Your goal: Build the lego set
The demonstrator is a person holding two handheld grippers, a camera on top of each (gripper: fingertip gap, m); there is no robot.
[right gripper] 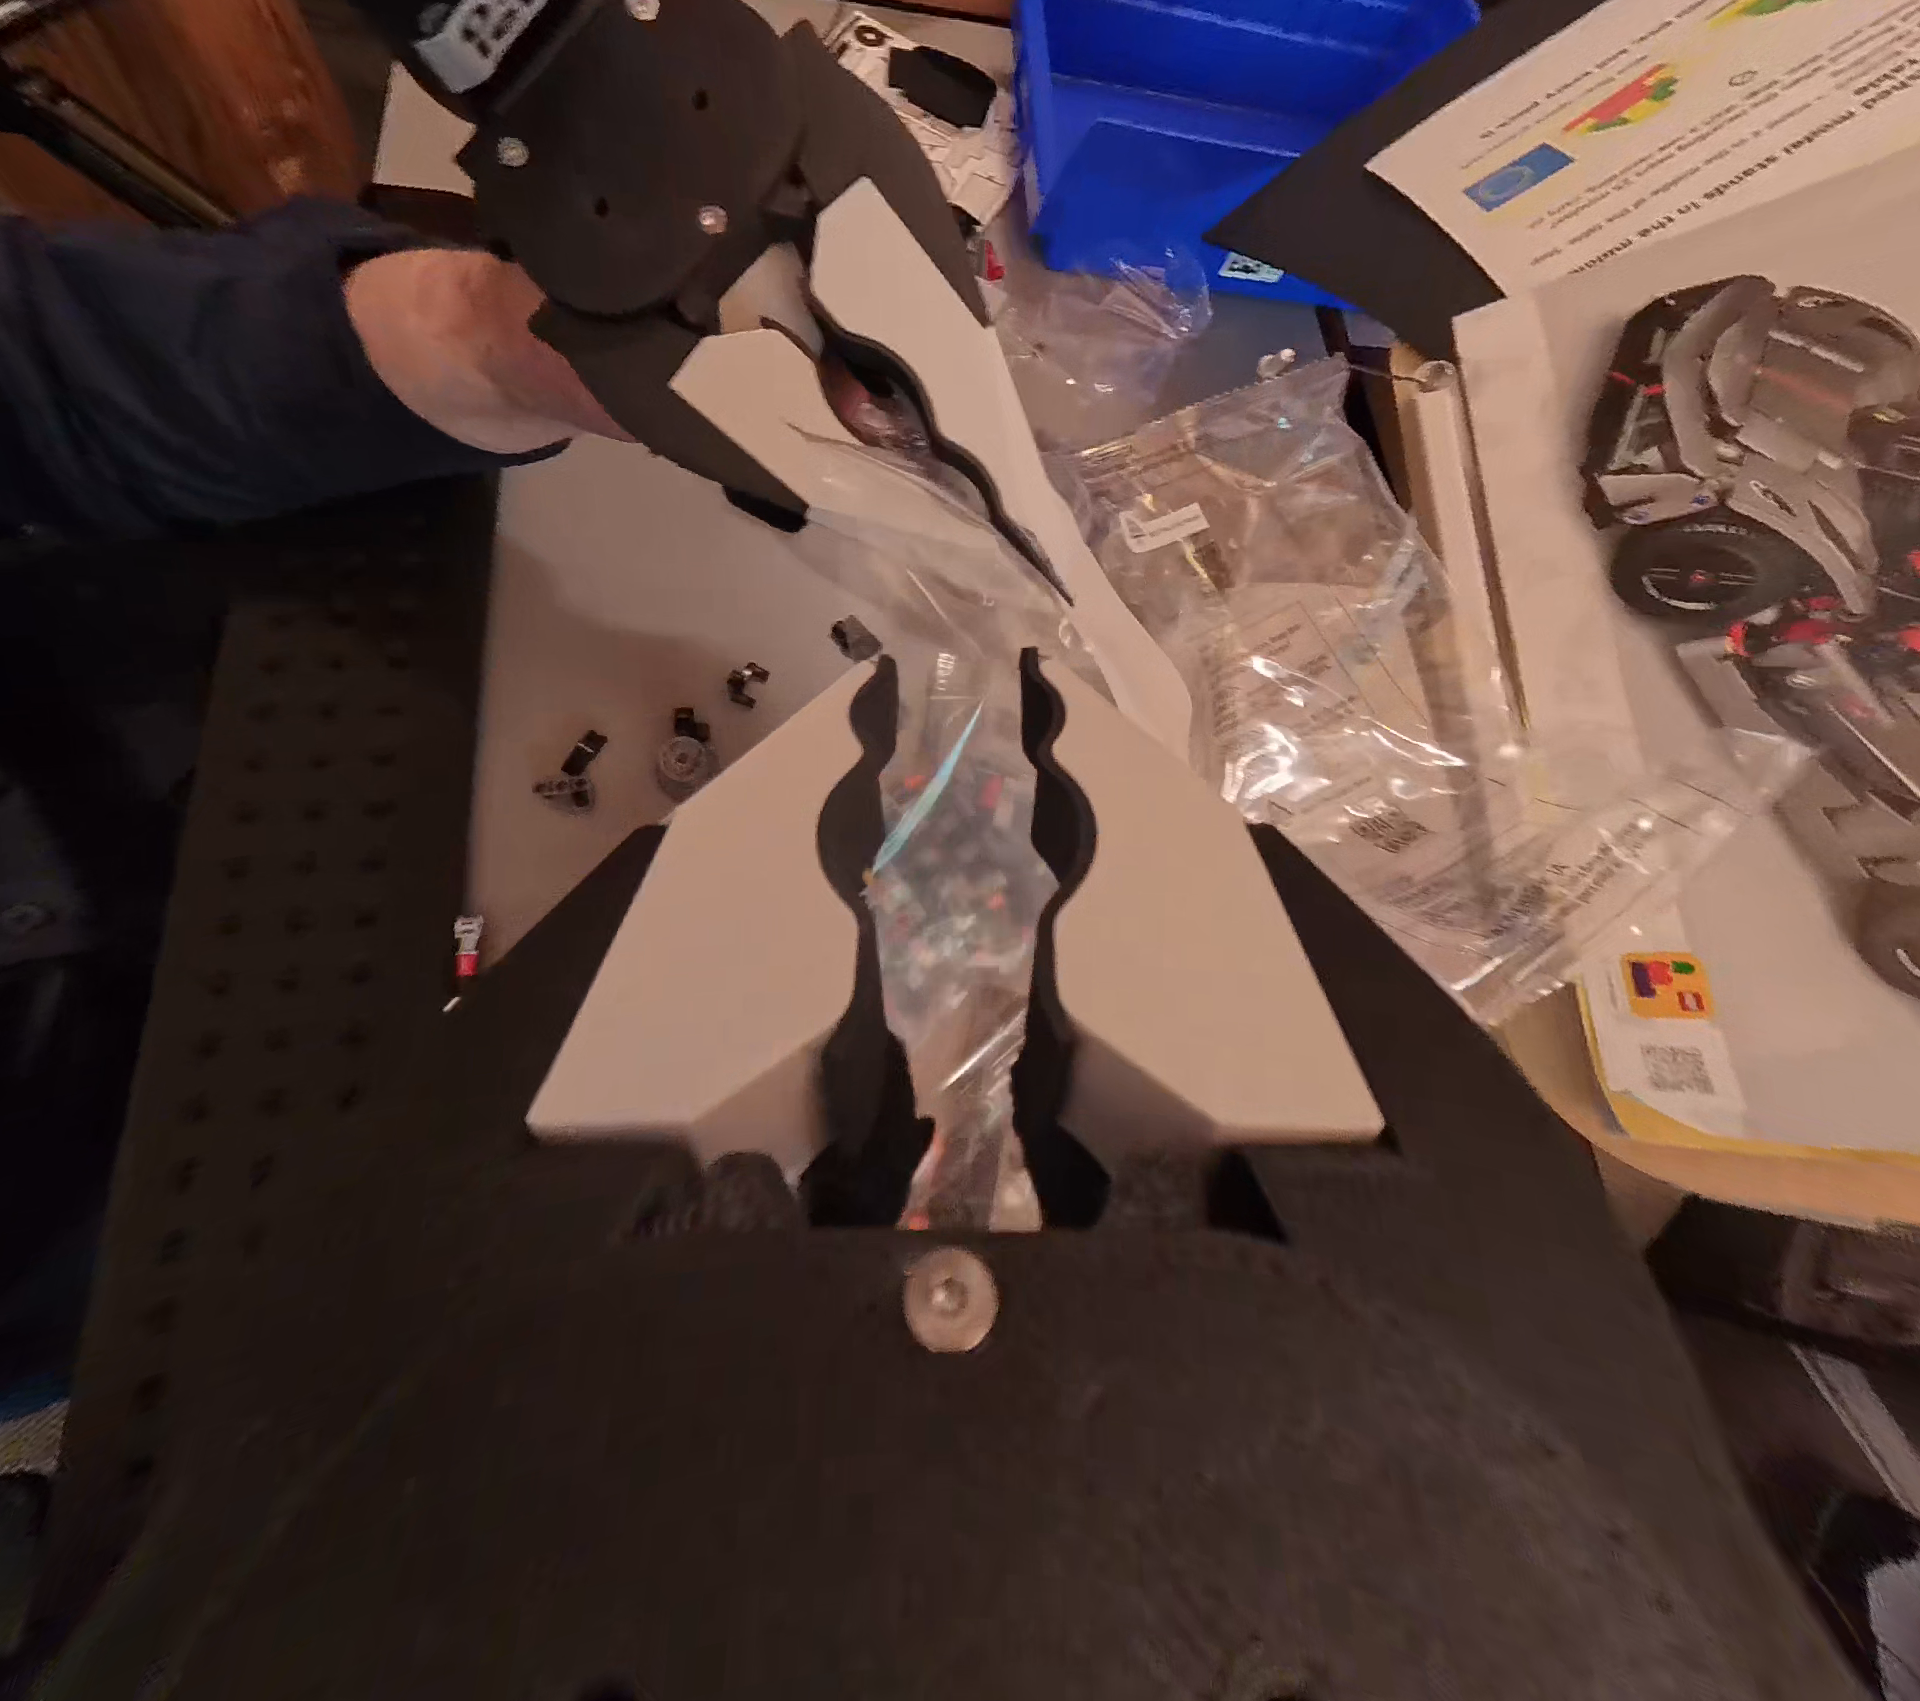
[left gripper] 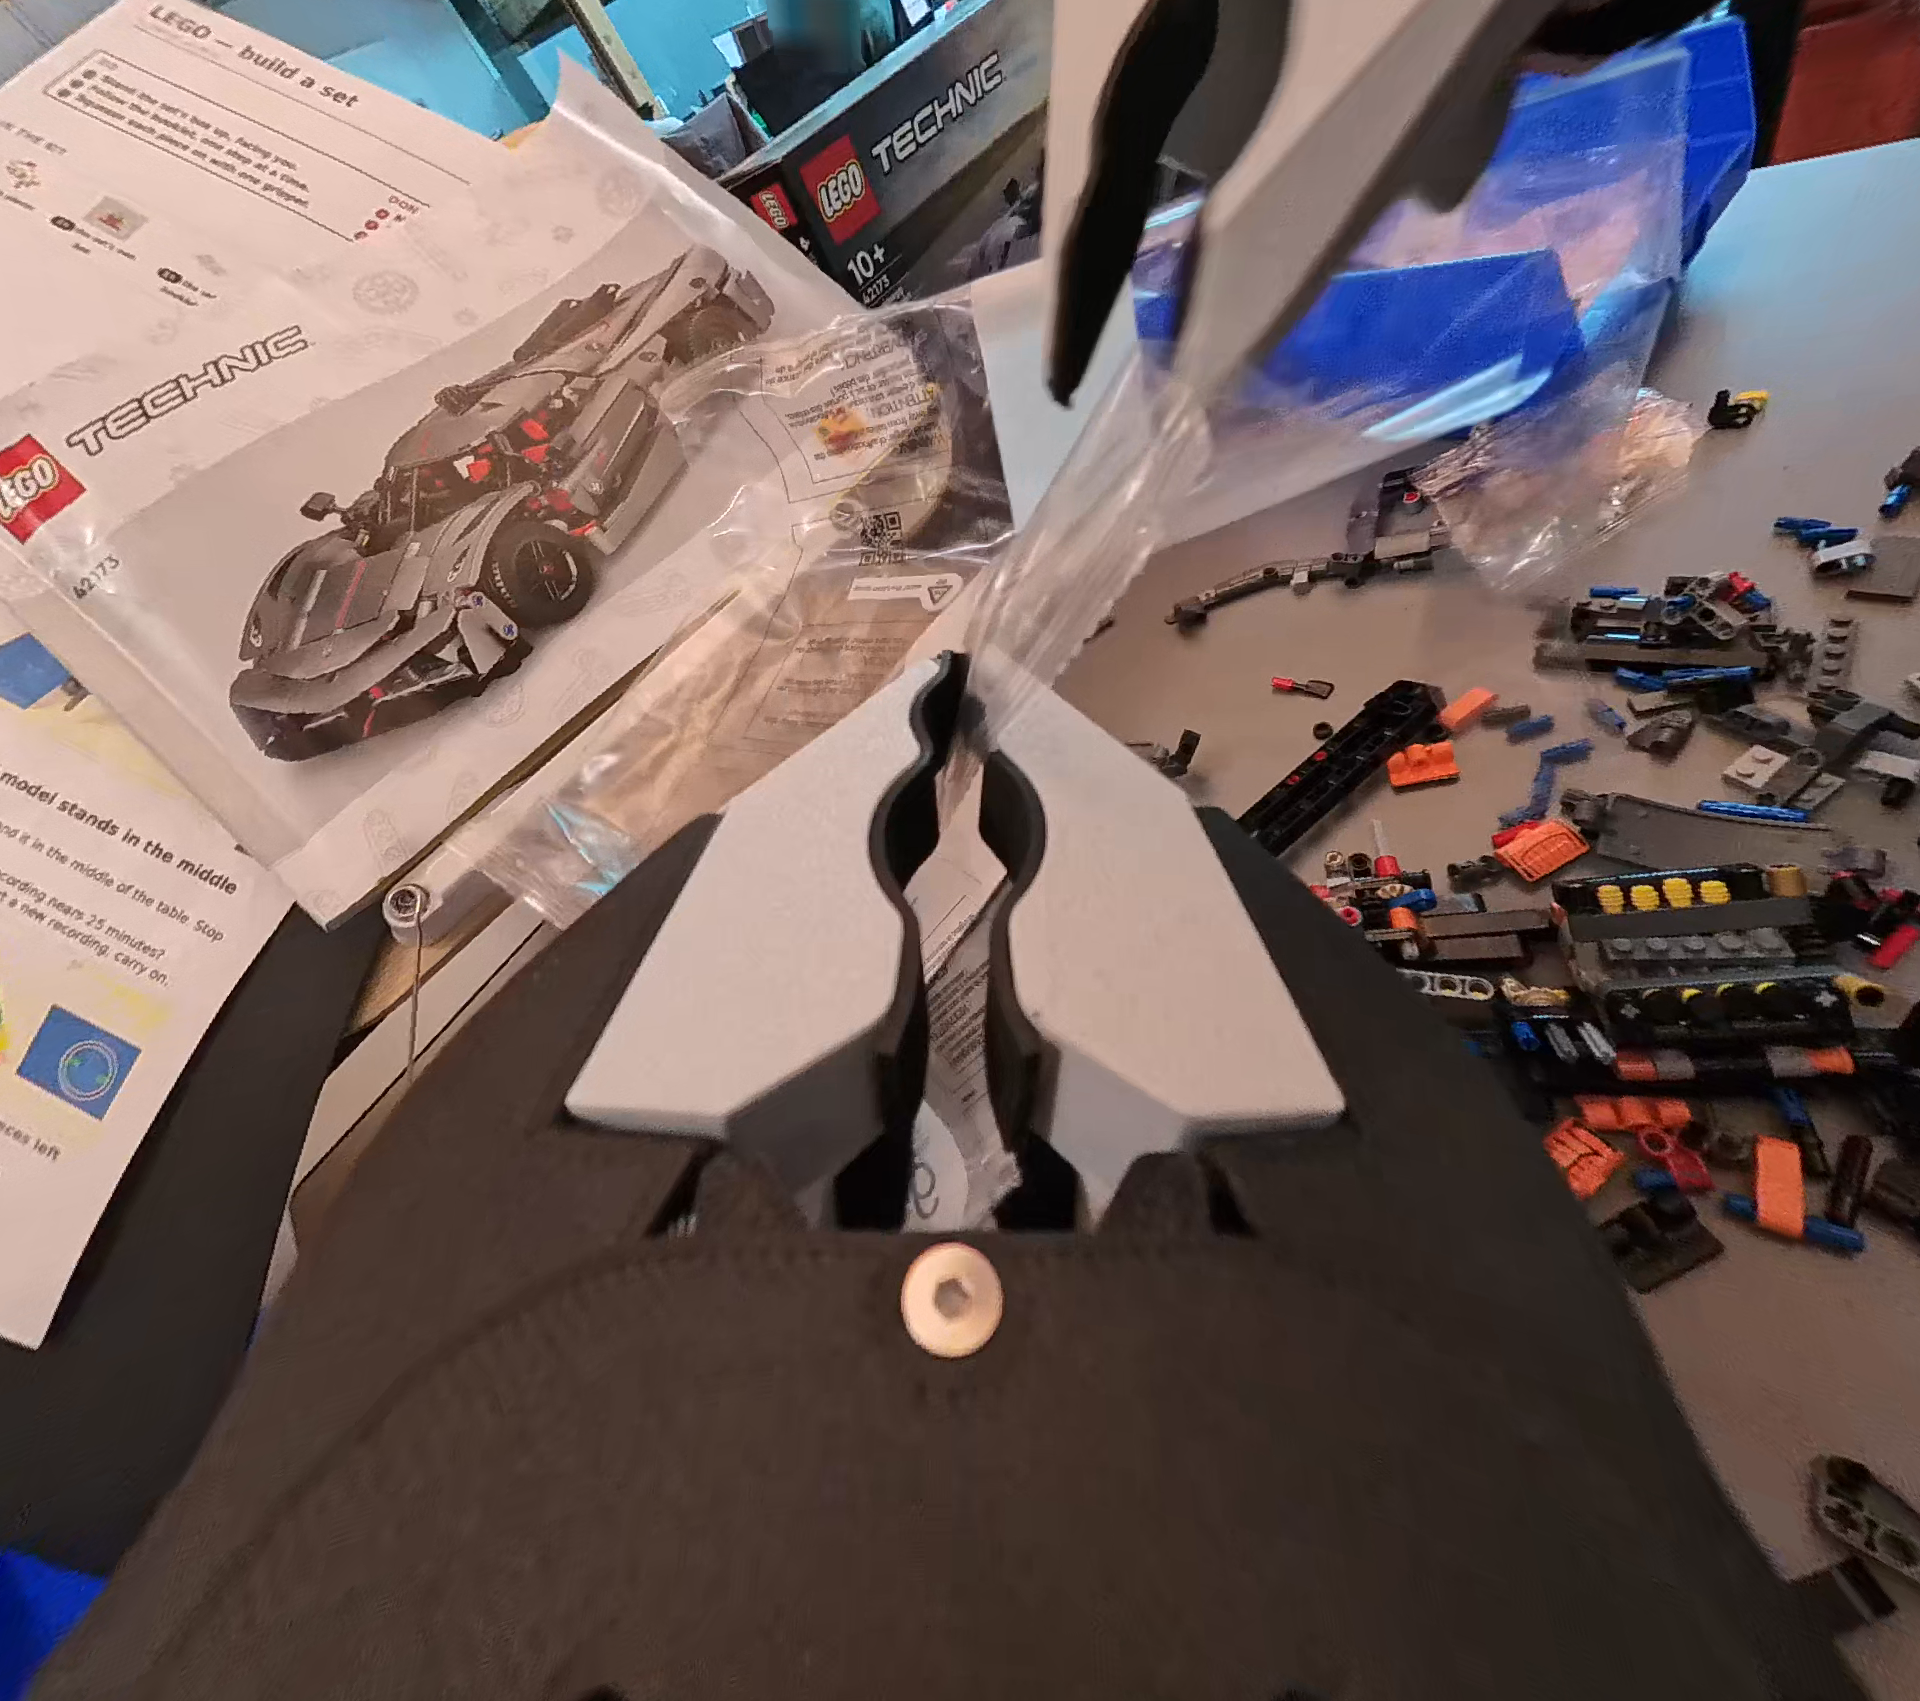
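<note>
A clear plastic bag [left gripper: 1070, 550] of small Lego parts is stretched taut between my two grippers above the table. My left gripper [left gripper: 964, 706] is shut on one end of it. My right gripper [left gripper: 1132, 389] comes in from above and grips the other end. In the right wrist view the bag [right gripper: 945, 872] with its dark parts lies between the jaws of my right gripper [right gripper: 951, 664], and my left gripper [right gripper: 1029, 576] pinches its far end, held by a hand in a dark sleeve.
The instruction booklet [left gripper: 416, 508] with the car picture and printed sheets [left gripper: 156, 145] lie left. A Lego box [left gripper: 914, 165] and blue bin [left gripper: 1455, 321] stand behind. Loose parts and a partly built assembly [left gripper: 1704, 955] lie right. Clear plastic bags [right gripper: 1299, 612] and small parts [right gripper: 675, 758] lie on the table. The partly built assembly [left gripper: 1704, 955] is about equally far from each gripper, around 25 cm.
</note>
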